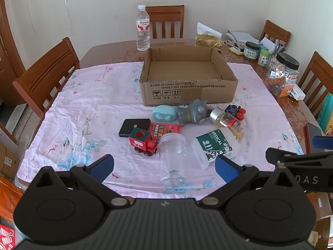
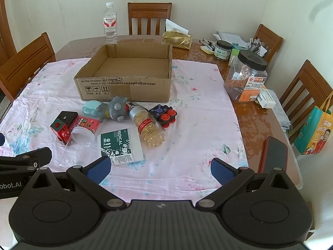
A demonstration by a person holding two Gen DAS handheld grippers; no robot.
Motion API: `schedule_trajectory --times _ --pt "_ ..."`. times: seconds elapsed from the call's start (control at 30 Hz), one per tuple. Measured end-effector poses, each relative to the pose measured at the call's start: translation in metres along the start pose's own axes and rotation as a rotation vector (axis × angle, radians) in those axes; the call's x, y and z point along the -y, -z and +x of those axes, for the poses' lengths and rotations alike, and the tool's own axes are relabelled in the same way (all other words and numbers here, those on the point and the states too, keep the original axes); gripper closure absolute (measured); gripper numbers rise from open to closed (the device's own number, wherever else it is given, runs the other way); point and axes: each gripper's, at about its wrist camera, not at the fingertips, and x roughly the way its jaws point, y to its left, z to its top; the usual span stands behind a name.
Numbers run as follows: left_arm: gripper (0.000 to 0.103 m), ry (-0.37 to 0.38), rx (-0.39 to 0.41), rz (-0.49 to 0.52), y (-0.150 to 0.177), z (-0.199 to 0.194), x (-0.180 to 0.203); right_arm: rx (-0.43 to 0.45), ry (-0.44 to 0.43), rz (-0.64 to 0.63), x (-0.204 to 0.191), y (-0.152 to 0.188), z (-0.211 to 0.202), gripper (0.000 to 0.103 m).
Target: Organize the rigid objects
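An open, empty cardboard box (image 1: 188,92) (image 2: 127,89) stands on the pink floral cloth. In front of it lie a red toy train (image 1: 143,142) (image 2: 61,130), a clear empty jar (image 1: 171,156) (image 2: 80,137), a green MEDICAL bottle (image 1: 215,146) (image 2: 121,145), a capsule bottle (image 1: 229,123) (image 2: 148,128), a grey toy figure (image 1: 193,113) (image 2: 115,109), a teal case (image 1: 164,113) (image 2: 90,107), a pink box (image 1: 165,129), a black box (image 1: 134,127) and a dark toy car (image 1: 235,110) (image 2: 164,113). My left gripper (image 1: 164,167) and right gripper (image 2: 160,169) are open and empty, above the cloth's near edge.
A water bottle (image 1: 143,29) stands behind the box. Jars (image 2: 246,77), a tissue pack (image 2: 177,38) and papers crowd the table's right side. A red-edged phone (image 2: 273,156) lies at the right edge. Wooden chairs (image 1: 47,73) surround the table.
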Motion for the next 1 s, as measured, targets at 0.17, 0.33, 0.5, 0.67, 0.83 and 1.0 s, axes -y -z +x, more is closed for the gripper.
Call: schedule_trajectory --times 0.17,0.33,0.5,0.67,0.83,1.0 --pt "0.000 -0.001 0.000 0.002 -0.0039 0.0003 0.0009 0.002 -0.001 0.004 0.0018 -0.0010 0.0004 0.000" --pt "0.000 -0.001 0.000 0.002 -0.0037 0.0003 0.0011 0.002 0.001 0.002 0.0020 -0.0013 -0.0004 0.000" --pt "0.000 -0.001 0.000 0.002 -0.0039 0.0003 0.0013 0.003 0.000 0.003 0.0020 -0.0012 -0.0002 0.000" --pt "0.000 -0.001 -0.001 0.002 -0.0048 0.0007 0.0013 0.004 0.000 0.001 0.0022 -0.0016 0.0003 0.000" --pt "0.000 -0.001 0.001 0.002 -0.0036 0.0002 0.0013 0.005 0.002 0.002 0.0021 -0.0016 -0.0006 0.000" --pt "0.000 -0.001 0.001 0.002 -0.0033 0.0003 0.0014 0.006 0.005 0.000 0.0007 -0.0028 -0.0015 0.000"
